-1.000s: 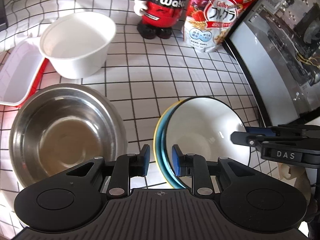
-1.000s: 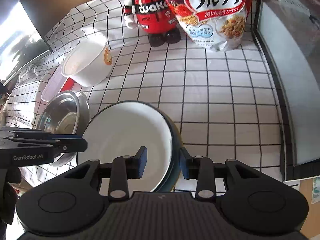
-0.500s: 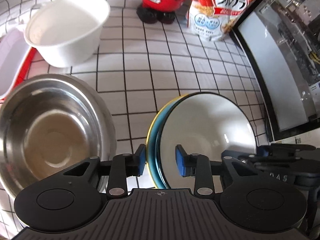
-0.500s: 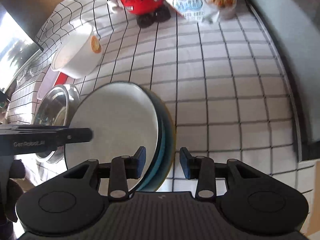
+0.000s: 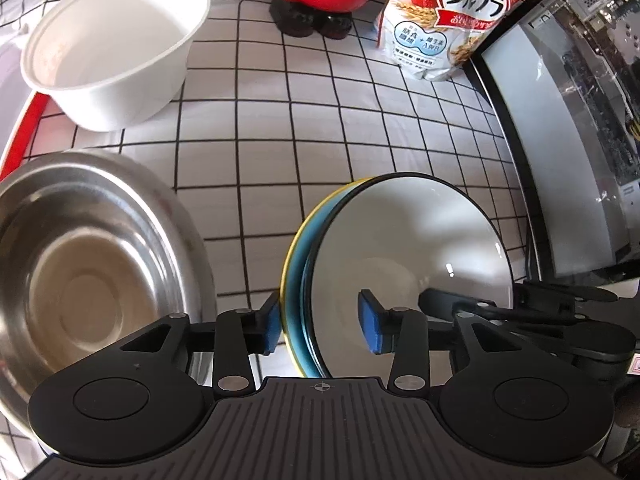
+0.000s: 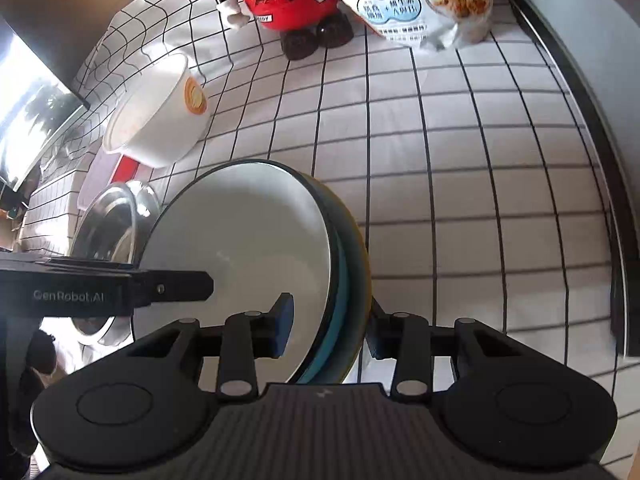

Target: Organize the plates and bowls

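Stacked bowls on the grid worktop (image 5: 332, 128), both tools at the rim

We see the left tool (image 5: 322, 326), just opening, straddle the stacked bowls (image 5: 400, 264) without pressing; the right tool (image 6: 330, 330) spans the far rim, grip unclear. Only the left view shows the whole steel bowl (image 5: 88, 272); only the right shows the white bowl's (image 6: 156, 120) label.

Left hand-held gripper (image 5: 322, 324) jaws just opening, right hand-held gripper (image 6: 328, 326) narrower, both angled down

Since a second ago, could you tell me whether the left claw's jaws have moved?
Yes. The left claw has just been opening: its pads now stand clear of the stacked plates' rim, which is between them.
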